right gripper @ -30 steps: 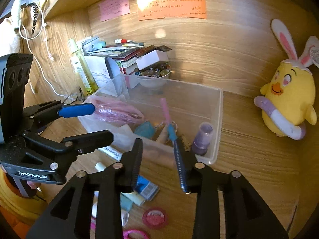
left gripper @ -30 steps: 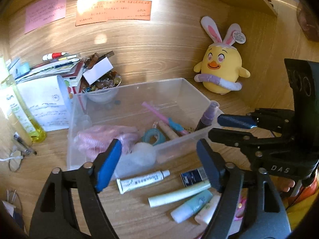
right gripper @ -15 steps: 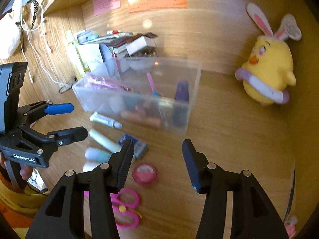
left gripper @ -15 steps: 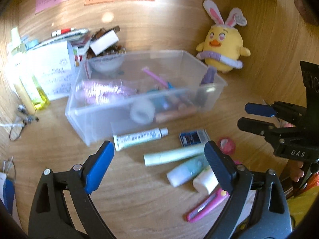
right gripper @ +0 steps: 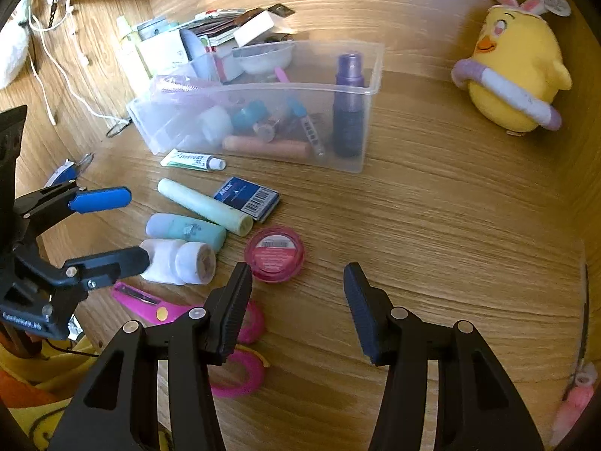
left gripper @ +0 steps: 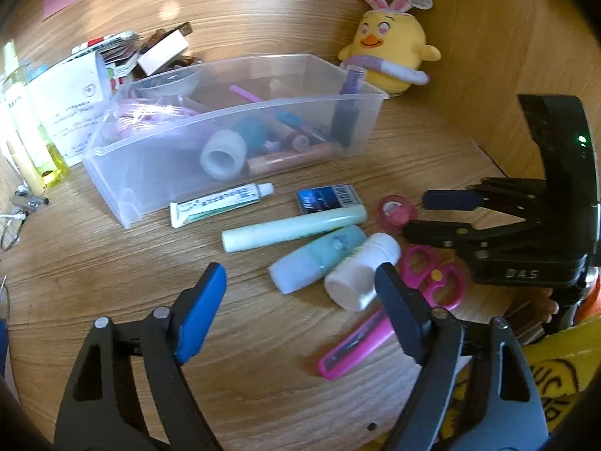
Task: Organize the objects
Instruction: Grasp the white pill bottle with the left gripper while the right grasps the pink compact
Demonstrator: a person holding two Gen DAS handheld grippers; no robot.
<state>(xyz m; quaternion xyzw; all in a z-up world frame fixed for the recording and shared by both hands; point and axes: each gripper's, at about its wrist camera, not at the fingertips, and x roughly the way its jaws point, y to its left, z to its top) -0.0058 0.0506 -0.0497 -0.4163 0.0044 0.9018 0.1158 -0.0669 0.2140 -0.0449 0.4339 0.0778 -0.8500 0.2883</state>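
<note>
Clear bin [left gripper: 124, 184] behind loose tubes; plush chick [left gripper: 390, 49] beside.

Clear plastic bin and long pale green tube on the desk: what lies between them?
A small white-and-green ointment tube and a dark blue barcoded packet lie between the clear plastic bin and the long pale green tube; both wrist views show it.

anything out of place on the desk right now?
Yes. Tubes, a white bottle, a pink jar, scissors and a blue pack lie loose beside the bin. Nothing spilled; both grippers are empty.
</note>
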